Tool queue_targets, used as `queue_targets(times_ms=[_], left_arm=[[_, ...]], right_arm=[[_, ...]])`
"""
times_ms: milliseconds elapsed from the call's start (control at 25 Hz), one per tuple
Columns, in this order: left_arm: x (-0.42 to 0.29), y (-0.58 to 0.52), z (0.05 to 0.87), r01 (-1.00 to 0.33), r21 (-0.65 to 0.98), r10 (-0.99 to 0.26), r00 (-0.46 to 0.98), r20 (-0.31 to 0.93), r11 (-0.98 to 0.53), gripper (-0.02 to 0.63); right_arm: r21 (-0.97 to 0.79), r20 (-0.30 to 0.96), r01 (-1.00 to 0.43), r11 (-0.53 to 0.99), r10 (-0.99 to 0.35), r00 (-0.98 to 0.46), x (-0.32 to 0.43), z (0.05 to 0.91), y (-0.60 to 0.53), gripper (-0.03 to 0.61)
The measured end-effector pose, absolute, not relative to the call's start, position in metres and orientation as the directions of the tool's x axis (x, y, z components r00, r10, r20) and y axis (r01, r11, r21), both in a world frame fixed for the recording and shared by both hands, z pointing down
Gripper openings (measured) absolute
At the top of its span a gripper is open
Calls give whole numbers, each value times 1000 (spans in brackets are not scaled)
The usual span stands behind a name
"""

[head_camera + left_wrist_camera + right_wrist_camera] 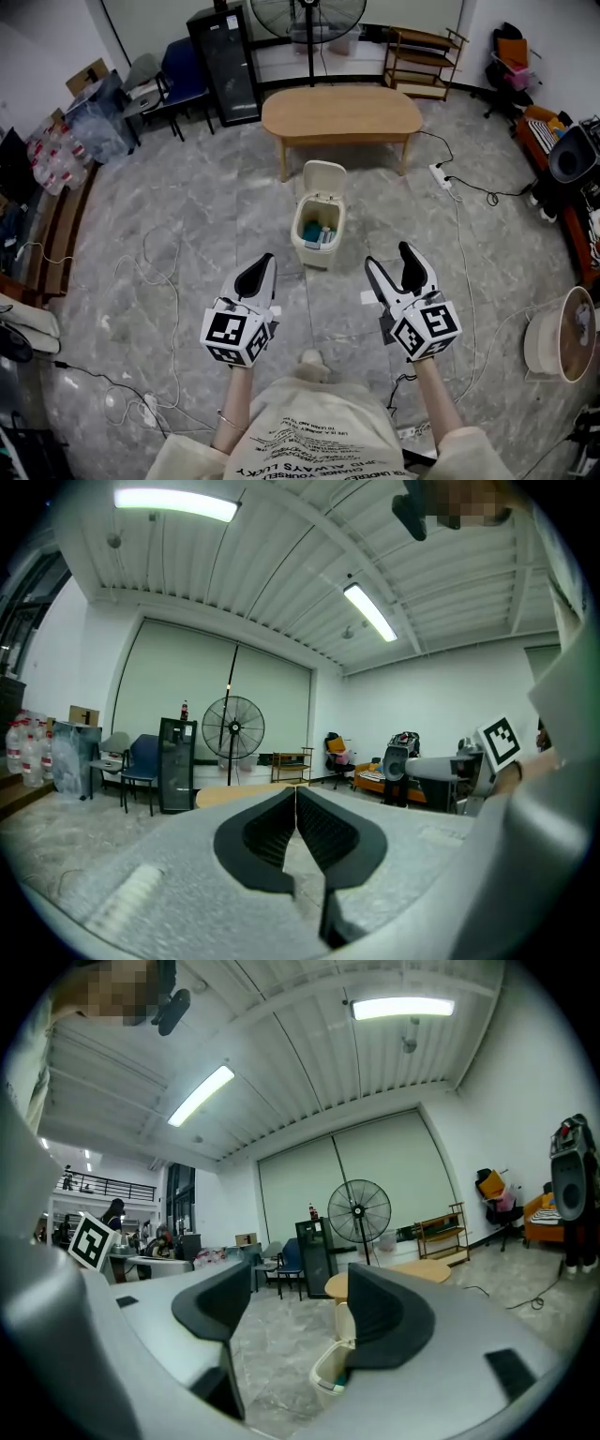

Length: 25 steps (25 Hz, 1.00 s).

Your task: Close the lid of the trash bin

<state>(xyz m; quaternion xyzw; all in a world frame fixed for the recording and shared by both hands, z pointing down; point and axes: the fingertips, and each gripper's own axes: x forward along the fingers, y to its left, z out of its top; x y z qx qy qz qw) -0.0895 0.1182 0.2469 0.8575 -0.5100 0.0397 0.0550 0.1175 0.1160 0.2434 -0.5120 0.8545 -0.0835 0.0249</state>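
Head view: trash bin stood on the floor just in front of the table, lid tipped up, well ahead of left gripper and right gripper. Left gripper view: jaws were pressed together, nothing between. Right gripper view: jaws were spread wide and empty, trash bin showed between them, untouched

A grey marbled floor strewn with loose cables spreads around an oval wooden table. Behind the table, along the far wall, stand a pedestal fan, a black glass-door cabinet, a blue chair and a low wooden shelf rack. Overhead, a white ribbed ceiling carries long light strips above plain white walls.
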Motion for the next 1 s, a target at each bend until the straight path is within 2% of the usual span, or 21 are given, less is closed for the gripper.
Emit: queue_targets(times_ms=[520,1000], left_arm=[[-107,65,262,-892,81,-880,451,147,-444,23],[-106,-52,295,-914,123,-889,404,213,-386,23]], right_arm=[[-169,85,-864,474,-866,-492,108,259,56,305],[-186,153,-830,526,-819,-553,105,296,-77,305]])
